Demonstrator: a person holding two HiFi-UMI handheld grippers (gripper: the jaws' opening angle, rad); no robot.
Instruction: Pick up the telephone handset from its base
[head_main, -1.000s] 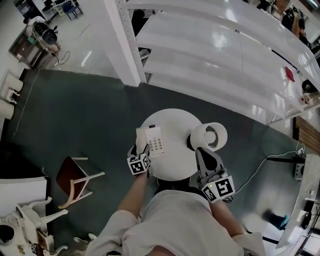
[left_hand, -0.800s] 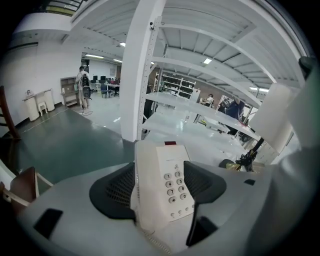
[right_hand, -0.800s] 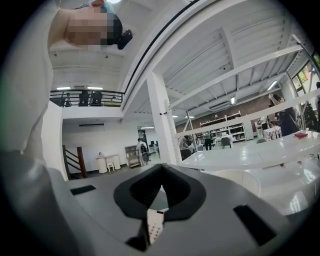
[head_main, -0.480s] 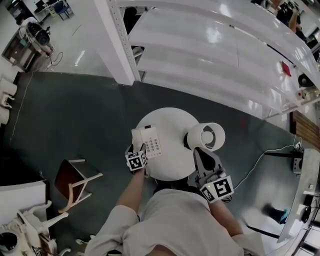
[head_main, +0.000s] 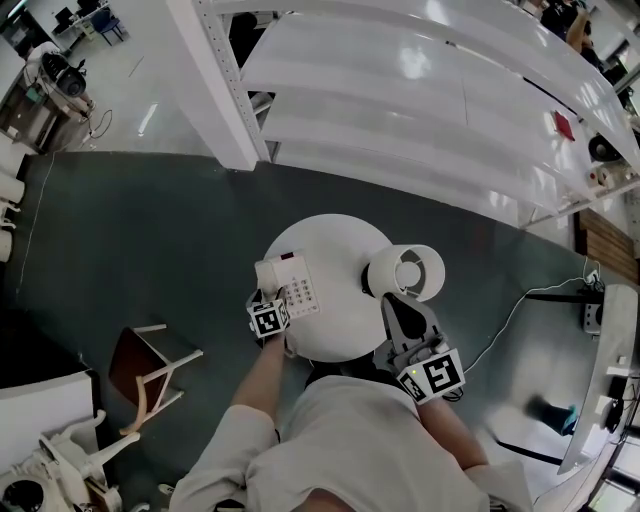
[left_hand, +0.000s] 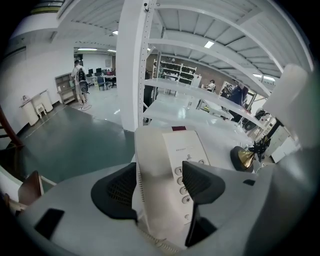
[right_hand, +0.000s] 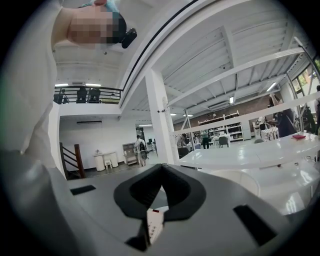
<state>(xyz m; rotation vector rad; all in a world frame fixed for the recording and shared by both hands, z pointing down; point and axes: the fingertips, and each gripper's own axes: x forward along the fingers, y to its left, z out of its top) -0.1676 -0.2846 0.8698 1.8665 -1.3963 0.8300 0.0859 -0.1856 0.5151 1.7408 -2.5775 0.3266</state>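
A white telephone (head_main: 298, 290) sits on the left part of a round white table (head_main: 340, 330). Its handset (head_main: 270, 277) lies along the base's left side. In the left gripper view the handset (left_hand: 152, 165) runs up between my two dark pads (left_hand: 119, 192), beside the keypad (left_hand: 181, 179). My left gripper (head_main: 272, 303) points steeply down over the handset's near end. Its jaws have just been closing a little, and I see no firm press on the handset. My right gripper (head_main: 397, 303) hangs level at the table's right edge, jaws (right_hand: 161, 167) together and empty.
A round white lamp-like object (head_main: 406, 272) stands at the table's right, just ahead of my right gripper. A small brass bell (left_hand: 243, 157) rests on the table right of the phone. White shelving (head_main: 420, 110) fills the far side. A wooden chair (head_main: 150, 365) stands on the dark floor at left.
My left gripper has sunk and closed in on the phone, so its jaws now straddle the handset. The right gripper has stayed where it was.
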